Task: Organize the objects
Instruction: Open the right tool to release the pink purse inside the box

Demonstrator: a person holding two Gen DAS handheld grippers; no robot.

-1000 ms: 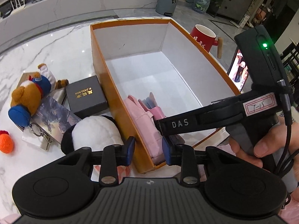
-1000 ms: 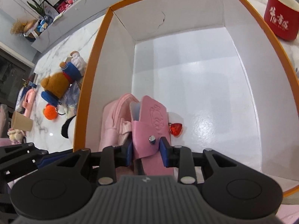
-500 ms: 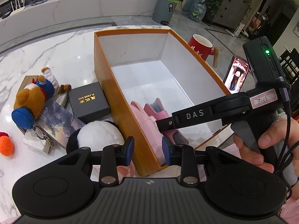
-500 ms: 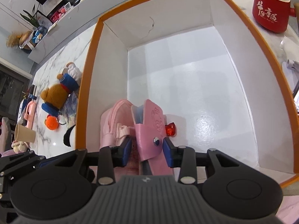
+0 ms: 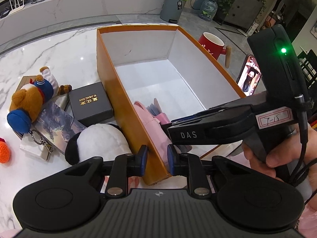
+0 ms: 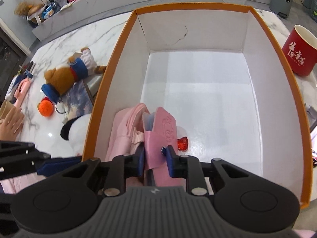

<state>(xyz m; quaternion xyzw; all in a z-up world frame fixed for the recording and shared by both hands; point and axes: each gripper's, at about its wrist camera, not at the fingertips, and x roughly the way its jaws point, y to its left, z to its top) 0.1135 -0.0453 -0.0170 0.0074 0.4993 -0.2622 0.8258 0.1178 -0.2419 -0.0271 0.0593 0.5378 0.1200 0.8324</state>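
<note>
An orange box (image 5: 103, 67) with a white inside stands on the marble table; it also shows in the right wrist view (image 6: 277, 45). In its near left corner lie a pink pouch (image 6: 120, 130) and a pink card wallet (image 6: 164, 127) with a red charm (image 6: 182, 143). My right gripper (image 6: 154, 159) straddles the wallet's near end, its jaws slightly apart around it. My left gripper (image 5: 157, 159) hovers over the box's near left wall, open and empty.
Left of the box lie a teddy bear (image 5: 29, 97), a black gift box (image 5: 90, 103), a picture booklet (image 5: 57, 127), an orange knitted ball (image 5: 4, 151) and a black-and-white plush (image 5: 101, 138). A red mug (image 6: 299, 57) and a phone (image 5: 248, 75) stand to the right.
Both grippers have pulled back and risen, so more of the box shows. The right gripper's jaws have loosened from around the wallet, which stays in the box.
</note>
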